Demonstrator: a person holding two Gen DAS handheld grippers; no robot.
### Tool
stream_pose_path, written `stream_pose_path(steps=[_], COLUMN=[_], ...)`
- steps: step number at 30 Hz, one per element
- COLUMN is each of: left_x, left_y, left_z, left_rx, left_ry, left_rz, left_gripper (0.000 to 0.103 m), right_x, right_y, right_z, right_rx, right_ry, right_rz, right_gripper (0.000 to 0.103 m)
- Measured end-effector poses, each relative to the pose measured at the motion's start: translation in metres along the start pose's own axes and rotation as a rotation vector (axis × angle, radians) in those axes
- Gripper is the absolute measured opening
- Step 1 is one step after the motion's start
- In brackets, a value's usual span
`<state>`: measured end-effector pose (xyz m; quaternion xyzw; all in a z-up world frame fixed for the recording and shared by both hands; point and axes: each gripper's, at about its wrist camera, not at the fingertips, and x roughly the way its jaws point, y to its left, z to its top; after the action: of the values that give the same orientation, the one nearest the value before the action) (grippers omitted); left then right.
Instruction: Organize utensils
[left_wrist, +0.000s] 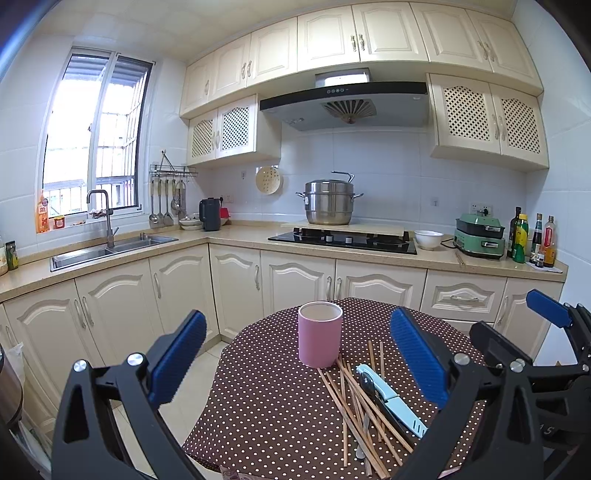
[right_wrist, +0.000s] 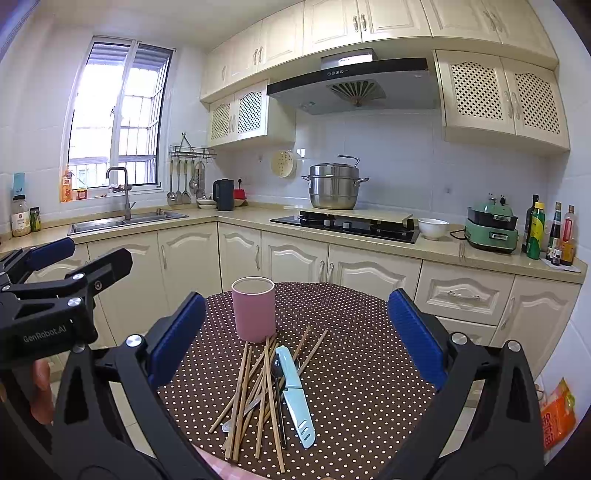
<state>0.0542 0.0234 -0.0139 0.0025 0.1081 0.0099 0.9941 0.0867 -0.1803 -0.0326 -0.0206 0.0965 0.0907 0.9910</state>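
Observation:
A pink cylindrical cup (left_wrist: 320, 334) (right_wrist: 253, 309) stands upright on a round table with a brown polka-dot cloth (left_wrist: 273, 398) (right_wrist: 362, 376). In front of it lies a loose pile of several wooden chopsticks (left_wrist: 354, 402) (right_wrist: 255, 391), with a light blue sheathed knife (left_wrist: 392, 400) (right_wrist: 294, 391) and a metal spoon (right_wrist: 277, 365) on top. My left gripper (left_wrist: 295, 356) hovers open above the table's near left side, holding nothing. My right gripper (right_wrist: 295, 338) is open above the pile, also holding nothing. Each gripper shows at the edge of the other's view.
Behind the table runs an L-shaped kitchen counter (left_wrist: 229, 236) with a sink (left_wrist: 110, 249), a gas hob (left_wrist: 343, 240) carrying a steel steamer pot (left_wrist: 328, 201), a white bowl (left_wrist: 428, 239), a green cooker (left_wrist: 479, 236) and bottles (left_wrist: 532, 240). An orange bag (right_wrist: 557, 413) lies on the floor at right.

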Motion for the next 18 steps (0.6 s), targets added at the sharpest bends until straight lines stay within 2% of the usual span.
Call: stream_pose_path(steps=[18], left_x=[0.0015], left_y=[0.0033], left_z=[-0.0024], left_rx=[-0.009], left_ry=[0.000], left_rz=[0.001], left_gripper=[0.098], right_x=[0.0012], right_y=[0.0021], right_z=[-0.0020], right_rx=[0.000], right_ry=[0.010], right_rz=[0.002], right_gripper=[0.097])
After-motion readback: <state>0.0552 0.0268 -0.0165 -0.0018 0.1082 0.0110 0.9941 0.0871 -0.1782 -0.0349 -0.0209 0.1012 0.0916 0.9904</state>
